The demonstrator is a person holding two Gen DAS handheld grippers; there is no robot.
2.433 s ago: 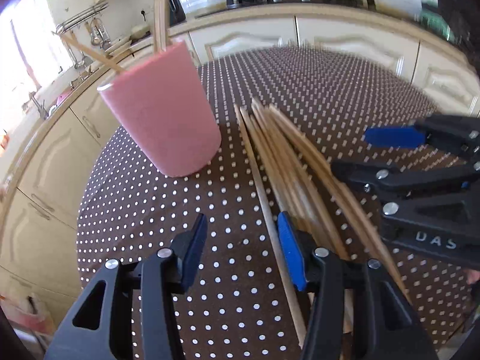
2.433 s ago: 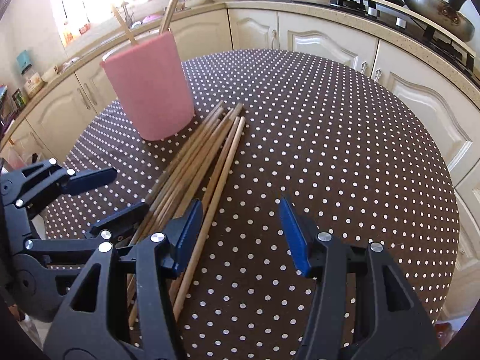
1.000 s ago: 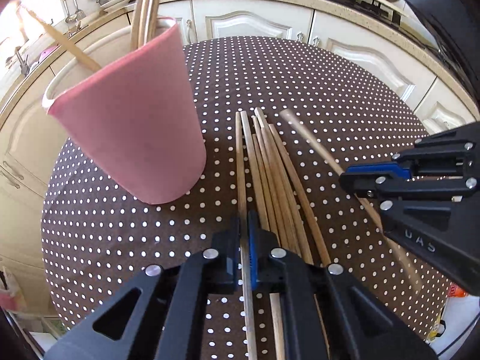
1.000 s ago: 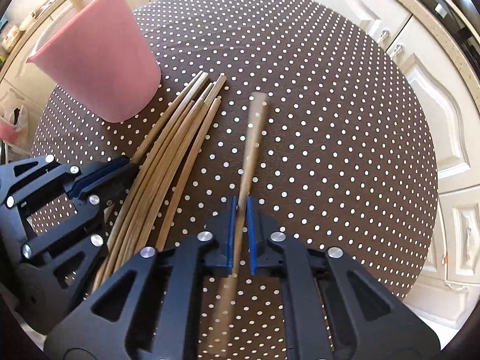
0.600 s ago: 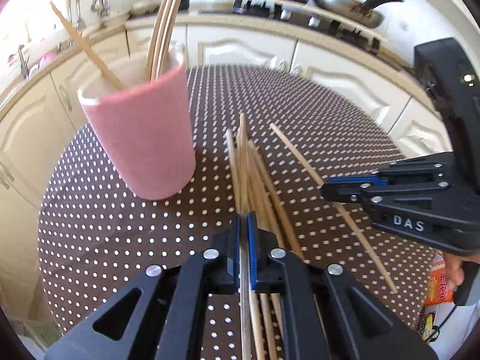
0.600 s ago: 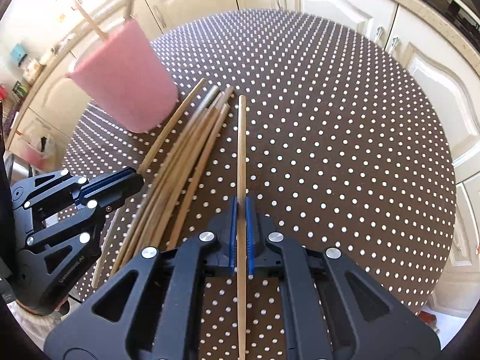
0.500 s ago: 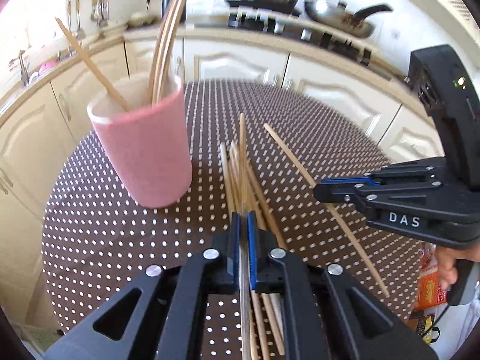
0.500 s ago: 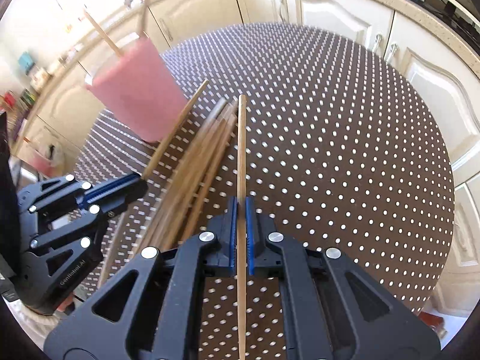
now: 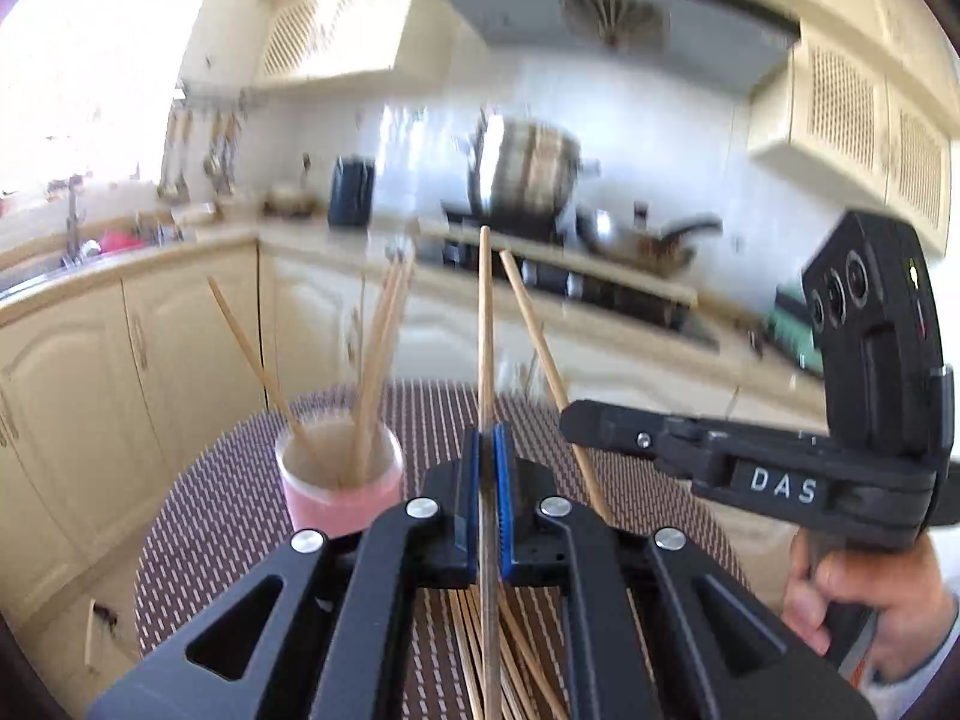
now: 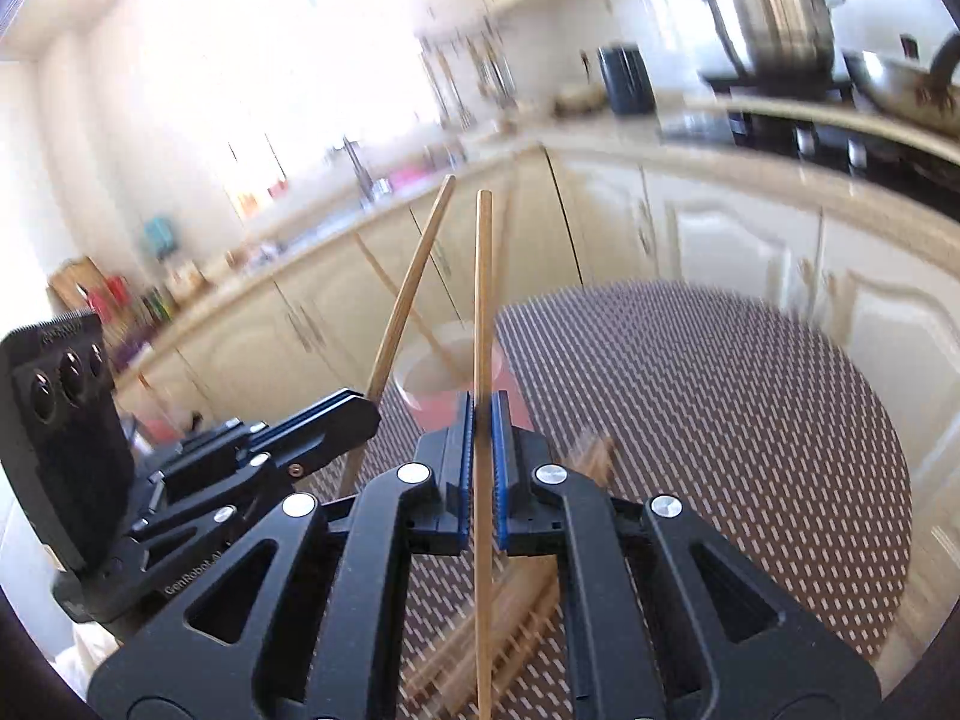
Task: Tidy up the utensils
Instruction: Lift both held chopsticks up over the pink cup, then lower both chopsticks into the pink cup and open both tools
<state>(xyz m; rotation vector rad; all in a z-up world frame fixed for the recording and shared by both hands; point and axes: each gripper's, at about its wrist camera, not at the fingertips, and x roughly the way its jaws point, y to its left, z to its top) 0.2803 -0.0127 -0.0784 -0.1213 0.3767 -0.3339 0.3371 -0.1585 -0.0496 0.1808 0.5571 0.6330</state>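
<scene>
Dotted table (image 9: pixel 240 516): both hand-held grippers, left (image 9: pixel 487 450), right (image 10: pixel 480 420), level, each clamping chopstick.

A: Chopsticks status?
B: Two long bamboo chopsticks are clear of the table: one (image 9: pixel 485 324) runs straight up the left wrist view, the second (image 10: pixel 482 300) likewise in the right wrist view.
A: And the others?
B: Loose pile (image 10: pixel 528 588) lies flat on the dotted tablecloth (image 10: pixel 750 408). Pink cup (image 9: pixel 339 489) stands upright beyond it, several chopsticks (image 9: pixel 375 360) leaning inside.
</scene>
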